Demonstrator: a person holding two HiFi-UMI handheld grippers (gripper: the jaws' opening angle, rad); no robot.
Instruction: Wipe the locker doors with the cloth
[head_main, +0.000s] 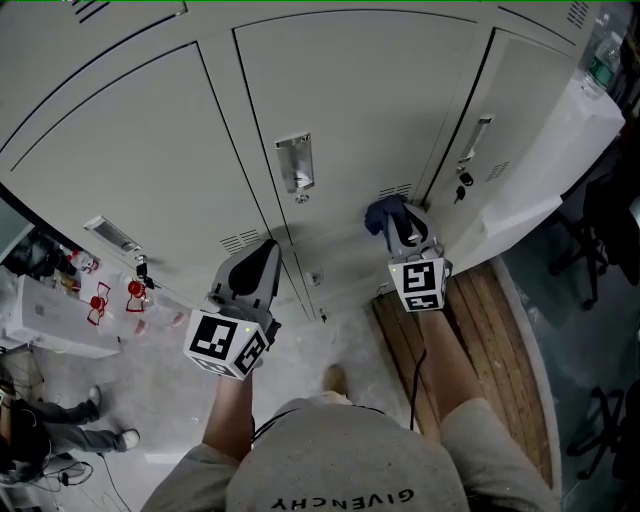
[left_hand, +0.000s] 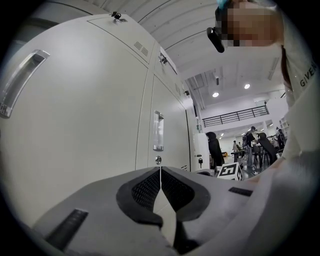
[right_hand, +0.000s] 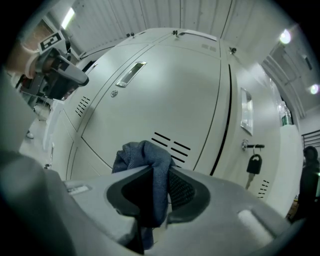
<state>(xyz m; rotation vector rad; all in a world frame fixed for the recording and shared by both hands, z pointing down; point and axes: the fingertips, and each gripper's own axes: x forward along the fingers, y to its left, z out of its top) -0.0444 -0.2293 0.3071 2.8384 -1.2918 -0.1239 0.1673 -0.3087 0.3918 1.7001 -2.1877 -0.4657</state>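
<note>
The pale locker doors (head_main: 340, 110) fill the upper frame of the head view. Left gripper (head_main: 264, 258), lower centre-left: jaws closed together, nothing between them. Right gripper (head_main: 408, 228), centre-right: clamped on the blue cloth (head_main: 383, 214), near the middle door's vent slots (head_main: 395, 190).

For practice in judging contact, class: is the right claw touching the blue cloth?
Touching. The right gripper view shows the right claw shut on the cloth, with blue fabric pinched between its jaws and bunched beyond them.
</note>
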